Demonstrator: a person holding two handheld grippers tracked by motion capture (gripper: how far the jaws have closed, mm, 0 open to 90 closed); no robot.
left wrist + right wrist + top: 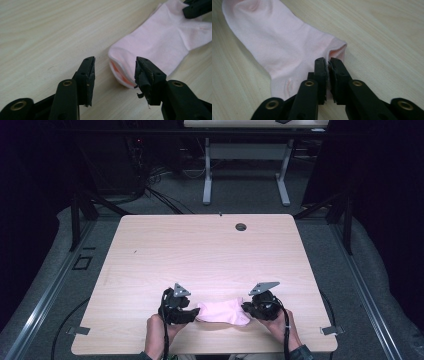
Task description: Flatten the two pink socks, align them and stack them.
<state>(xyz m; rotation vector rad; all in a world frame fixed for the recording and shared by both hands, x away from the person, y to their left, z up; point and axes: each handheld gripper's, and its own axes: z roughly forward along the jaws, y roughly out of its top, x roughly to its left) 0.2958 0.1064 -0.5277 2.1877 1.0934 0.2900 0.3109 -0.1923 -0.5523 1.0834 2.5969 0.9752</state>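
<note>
Sock [160, 42], one, pink, lies flat near the counter [200, 250] front edge between my two grippers. Left gripper [115, 72] fingers stand apart, toe end between them, unpressed. Right gripper [328, 75] fingers pinch the cuff edge. Risk: lifting right alone would drag or bunch the fabric.

High overhead, two close gripper views
</note>
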